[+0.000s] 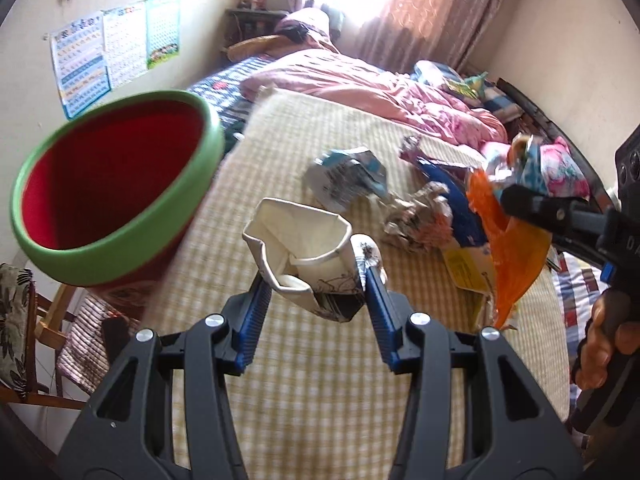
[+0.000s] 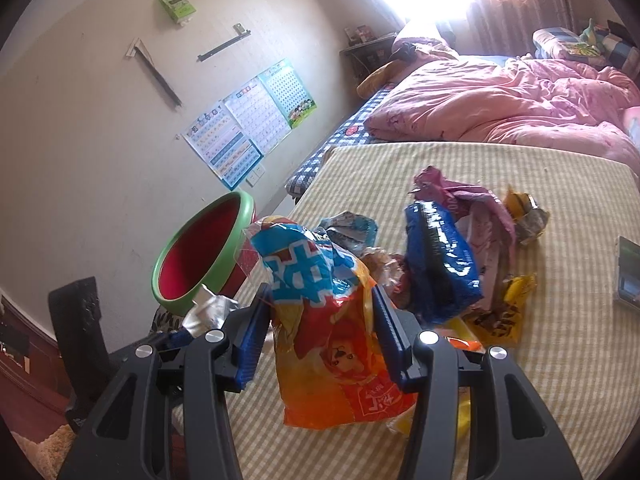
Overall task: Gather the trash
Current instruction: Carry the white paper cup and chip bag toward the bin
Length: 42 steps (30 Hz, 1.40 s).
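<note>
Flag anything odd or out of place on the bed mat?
Yes: crumpled wrappers are strewn over the checked mat on the bed, not in the red bin beside it. The left tool grips a crushed paper cup; the right tool grips an orange snack bag.

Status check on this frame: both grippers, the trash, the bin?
Left hand-held gripper shut on crushed paper cup. Right hand-held gripper shut on orange snack bag. Red bin at left, nothing blocking. Wrappers remain on mat.
</note>
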Each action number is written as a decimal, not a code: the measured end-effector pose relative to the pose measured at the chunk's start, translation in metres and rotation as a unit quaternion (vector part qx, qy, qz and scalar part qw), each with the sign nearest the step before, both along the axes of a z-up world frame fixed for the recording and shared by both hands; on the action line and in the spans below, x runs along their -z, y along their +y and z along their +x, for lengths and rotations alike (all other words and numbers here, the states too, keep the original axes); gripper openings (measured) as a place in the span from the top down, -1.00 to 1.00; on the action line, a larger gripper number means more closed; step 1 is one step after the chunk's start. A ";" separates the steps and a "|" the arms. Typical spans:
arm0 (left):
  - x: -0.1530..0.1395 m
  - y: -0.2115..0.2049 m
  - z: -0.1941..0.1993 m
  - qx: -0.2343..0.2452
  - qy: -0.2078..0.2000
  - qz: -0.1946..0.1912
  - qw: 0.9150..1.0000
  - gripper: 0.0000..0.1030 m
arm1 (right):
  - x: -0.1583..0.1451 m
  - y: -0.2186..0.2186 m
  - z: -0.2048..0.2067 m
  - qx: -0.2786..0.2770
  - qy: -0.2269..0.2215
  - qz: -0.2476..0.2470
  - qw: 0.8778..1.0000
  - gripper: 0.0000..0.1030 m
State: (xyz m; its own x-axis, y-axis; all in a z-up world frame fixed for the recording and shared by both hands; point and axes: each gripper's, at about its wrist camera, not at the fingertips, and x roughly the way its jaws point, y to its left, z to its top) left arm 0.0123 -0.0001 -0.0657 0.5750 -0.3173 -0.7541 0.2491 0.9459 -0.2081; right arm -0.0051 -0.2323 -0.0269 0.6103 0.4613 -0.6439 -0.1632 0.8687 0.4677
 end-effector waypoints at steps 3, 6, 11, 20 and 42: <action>-0.006 0.013 0.002 -0.013 -0.009 0.005 1.000 0.11 | 0.001 0.010 0.002 -0.006 0.001 -0.001 1.000 0.05; -0.012 0.025 0.006 -0.024 -0.018 0.009 1.000 0.11 | 0.004 0.017 0.006 -0.011 0.006 -0.003 1.000 0.05; -0.018 0.041 0.013 -0.034 -0.028 0.006 0.999 0.11 | 0.007 0.034 0.011 -0.014 0.011 -0.009 1.000 0.05; -0.024 0.071 0.026 -0.043 -0.038 0.002 0.998 0.11 | 0.004 0.060 0.022 -0.010 0.008 -0.020 1.000 0.05; -0.025 0.102 0.047 -0.032 -0.049 0.005 0.998 0.11 | -0.002 0.099 0.032 -0.004 -0.002 -0.066 0.998 0.04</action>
State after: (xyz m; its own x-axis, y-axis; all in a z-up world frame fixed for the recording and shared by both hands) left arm 0.0591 0.1014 -0.0406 0.6651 -0.2711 -0.6958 0.2071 0.9622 -0.1769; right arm 0.0272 -0.1331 -0.0252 0.6097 0.3773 -0.6970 -0.1722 0.9215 0.3482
